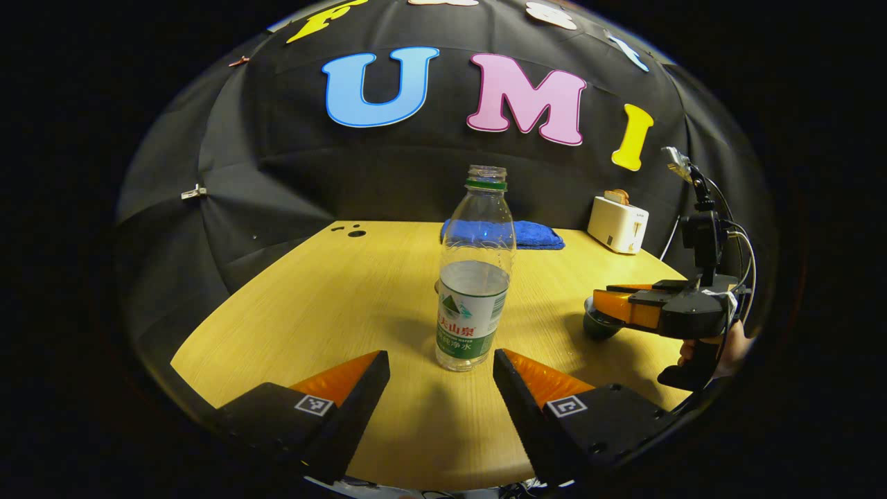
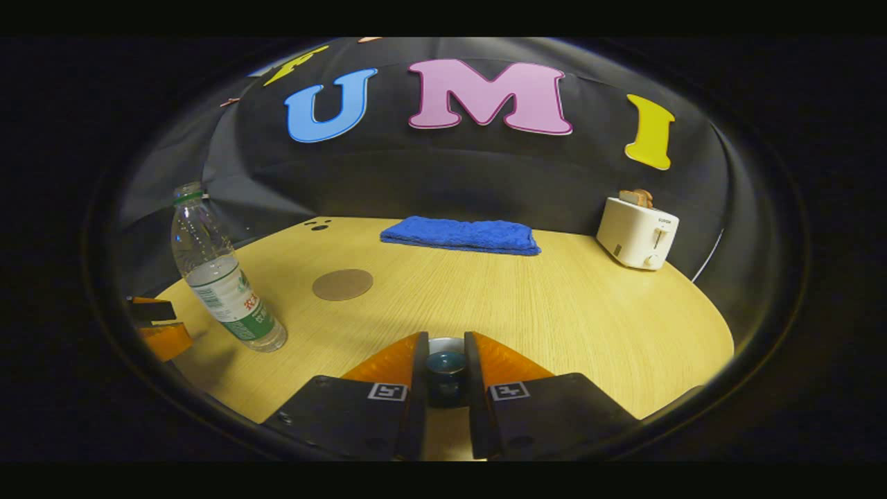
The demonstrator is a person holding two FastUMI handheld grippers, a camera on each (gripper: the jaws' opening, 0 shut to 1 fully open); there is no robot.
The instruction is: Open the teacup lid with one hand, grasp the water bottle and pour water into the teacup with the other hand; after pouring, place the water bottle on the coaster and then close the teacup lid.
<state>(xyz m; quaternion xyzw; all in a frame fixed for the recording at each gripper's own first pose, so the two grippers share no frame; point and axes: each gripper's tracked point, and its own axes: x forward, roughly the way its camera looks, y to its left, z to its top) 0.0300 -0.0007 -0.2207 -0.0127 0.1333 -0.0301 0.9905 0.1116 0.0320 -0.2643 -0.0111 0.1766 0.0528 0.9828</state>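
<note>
A clear water bottle (image 1: 475,277), uncapped and about half full, stands upright on the wooden table (image 1: 332,305). My left gripper (image 1: 441,364) is open, its two fingers just short of the bottle's base, one to each side. In the right gripper view the bottle (image 2: 223,277) stands at the left, with a left finger (image 2: 161,331) beside it. My right gripper (image 2: 445,341) is shut on the dark knob of the teacup lid (image 2: 445,367); a pale rim shows just beyond. In the left gripper view the right gripper (image 1: 604,305) hovers over the dark teacup (image 1: 596,326). A round brown coaster (image 2: 342,284) lies flat behind the bottle.
A folded blue towel (image 2: 461,235) lies at the table's back edge. A white toaster (image 2: 637,232) with bread in it stands at the back right. A hand (image 1: 721,346) holds the right gripper near the table's right edge.
</note>
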